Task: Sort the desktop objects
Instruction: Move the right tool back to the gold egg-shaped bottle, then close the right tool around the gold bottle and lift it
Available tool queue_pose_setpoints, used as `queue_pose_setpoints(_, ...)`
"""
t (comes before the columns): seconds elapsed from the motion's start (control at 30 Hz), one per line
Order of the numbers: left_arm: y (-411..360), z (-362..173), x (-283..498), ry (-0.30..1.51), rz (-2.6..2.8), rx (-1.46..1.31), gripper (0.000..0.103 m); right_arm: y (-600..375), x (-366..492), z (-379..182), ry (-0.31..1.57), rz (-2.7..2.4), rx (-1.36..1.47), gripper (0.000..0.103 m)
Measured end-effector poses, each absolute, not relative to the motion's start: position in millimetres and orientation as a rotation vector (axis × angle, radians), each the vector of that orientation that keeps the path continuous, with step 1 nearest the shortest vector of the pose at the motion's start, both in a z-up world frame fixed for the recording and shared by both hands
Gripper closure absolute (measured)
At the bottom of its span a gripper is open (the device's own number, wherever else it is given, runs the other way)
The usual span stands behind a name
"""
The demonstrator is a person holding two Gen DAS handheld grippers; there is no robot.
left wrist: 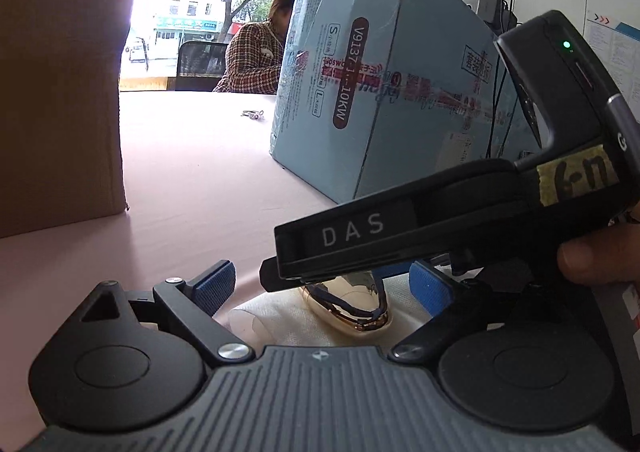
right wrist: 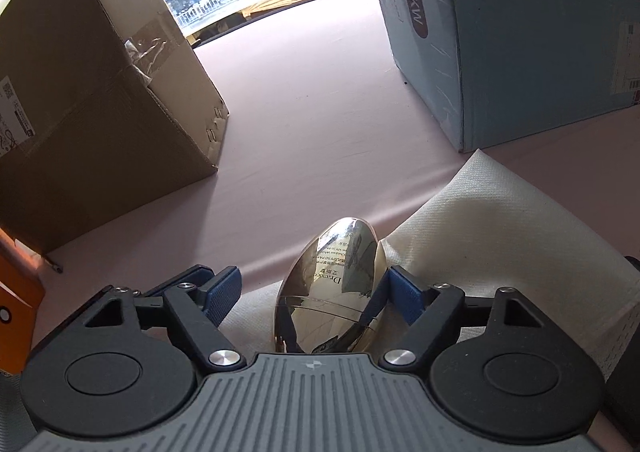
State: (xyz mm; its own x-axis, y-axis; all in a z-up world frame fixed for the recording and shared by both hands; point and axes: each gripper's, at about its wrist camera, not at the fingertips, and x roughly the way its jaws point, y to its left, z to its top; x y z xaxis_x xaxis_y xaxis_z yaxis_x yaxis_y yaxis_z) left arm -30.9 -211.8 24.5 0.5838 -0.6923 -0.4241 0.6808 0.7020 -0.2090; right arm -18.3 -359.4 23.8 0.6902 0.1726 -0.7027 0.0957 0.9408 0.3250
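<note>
A shiny gold egg-shaped case (right wrist: 336, 284) lies on a white cloth (right wrist: 500, 228) on the pink table. My right gripper (right wrist: 316, 292) is open, its blue pads on either side of the case; the right pad (right wrist: 404, 296) touches or nearly touches it. In the left wrist view the same gold case (left wrist: 356, 312) lies on the cloth (left wrist: 280, 320) between my left gripper's (left wrist: 324, 288) open blue pads. The right gripper's black body, marked DAS (left wrist: 440, 228), crosses over it from the right and hides its top.
A brown cardboard box (right wrist: 92, 100) stands at the left and a light blue printed box (right wrist: 520, 32) at the right, with pink table (right wrist: 312, 112) between them. A small metal item (left wrist: 253, 115) lies far back. A person sits beyond the table.
</note>
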Motion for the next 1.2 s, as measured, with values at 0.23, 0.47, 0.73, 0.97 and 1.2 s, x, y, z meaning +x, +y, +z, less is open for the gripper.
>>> queue_pose_setpoints(0.23, -212, 20, -24, 0.549, -0.816, -0.027, 0.009, -366, -23, 26, 0.803, 0.063, 0.372, 0.050)
queue_pose_setpoints(0.47, -210, 21, -27, 0.542, -0.857, -0.040, 0.009, -372, -23, 28, 0.800, 0.137, 0.401, 0.050)
queue_pose_setpoints(0.73, -211, 20, -26, 0.549, -0.782, 0.021, 0.037, -372, -23, 33, 0.816, 0.233, 0.444, 0.050)
queue_pose_setpoints(0.97, -206, 22, -27, 0.532, -0.760, 0.012, 0.039, -364, -13, 30, 0.789, 0.250, 0.437, 0.050)
queue_pose_setpoints(1.2, -204, 25, -27, 0.512, -0.752, 0.004, 0.040, -363, -13, 32, 0.765, 0.265, 0.451, 0.050)
